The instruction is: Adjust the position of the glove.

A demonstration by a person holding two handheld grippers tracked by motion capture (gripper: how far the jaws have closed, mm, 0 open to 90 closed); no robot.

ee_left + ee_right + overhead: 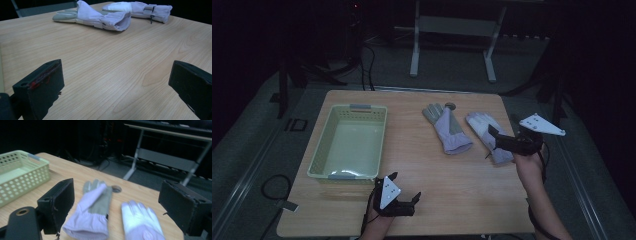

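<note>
On the wooden bench (452,180) lie two pale gloves side by side, both toward the far right part of the top. The left glove (447,128) has a grey palm and a lilac cuff; its fingers point to the far edge and its cuff opens toward the person. The right glove (486,134) is whiter, with a small strap and buckle near the cuff, seen in the left gripper view (150,8). The two gloves lie near each other, not touching as far as the high view shows.

The right hand-held gripper (492,134) hangs over the cuff end of the right glove, its jaws spread wide and holding nothing. In its own view the jaws frame both gloves (96,207) (140,220), which lie below and between them; whether a jaw touches cloth cannot be told.

The left hand-held gripper (404,187) sits low at the near edge of the bench, just in front of the basket (318,160). Its jaws are also wide apart and empty, with bare wood between them.

The pale green basket stands on the left half of the bench, well apart from the gloves. A small round dark thing (450,105) lies on the bench just beyond the left glove's fingertips.
</note>
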